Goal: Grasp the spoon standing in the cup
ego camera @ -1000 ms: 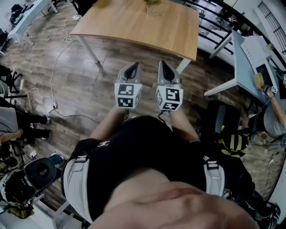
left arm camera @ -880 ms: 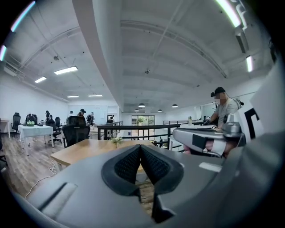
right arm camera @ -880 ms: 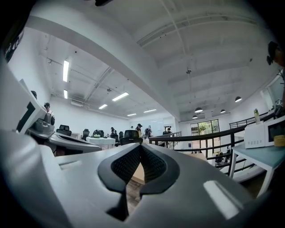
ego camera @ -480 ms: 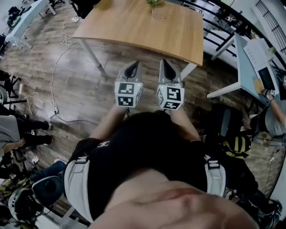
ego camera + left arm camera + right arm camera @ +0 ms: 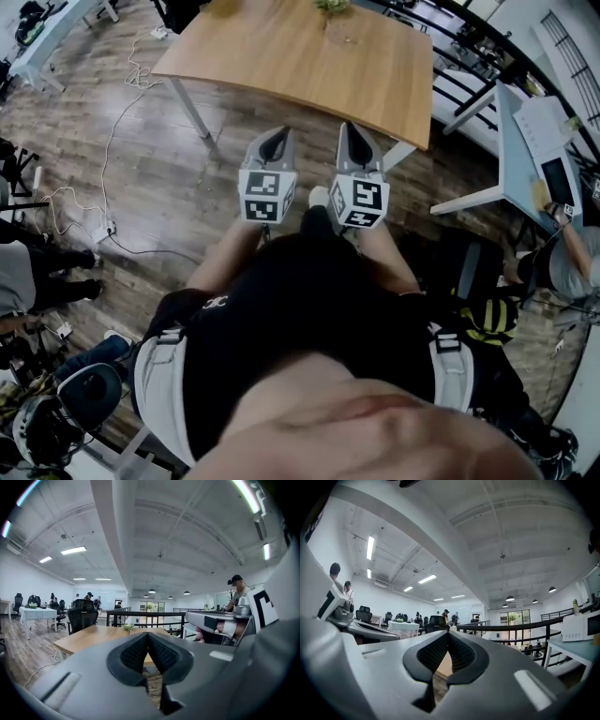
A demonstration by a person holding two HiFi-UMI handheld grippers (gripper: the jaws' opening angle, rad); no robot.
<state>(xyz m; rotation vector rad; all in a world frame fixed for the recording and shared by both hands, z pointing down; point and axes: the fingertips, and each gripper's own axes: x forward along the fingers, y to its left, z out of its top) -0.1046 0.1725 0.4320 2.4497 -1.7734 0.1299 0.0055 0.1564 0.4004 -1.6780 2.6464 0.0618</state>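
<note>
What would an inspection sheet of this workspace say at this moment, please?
Surface: wooden table, ahead of both tools and not yet reached.
Job's things: nothing seen for certain; only a small green plant stands at the table's far edge.
Clutter: nothing seen on the table.
Grippers: left tool and right tool are side by side over the floor, jaws together, nothing between them.
Cables: white cable trails across the wood floor left of the table.
Surroundings: open office with a white desk at right, a black railing beyond the table, and people seated at both edges.
</note>
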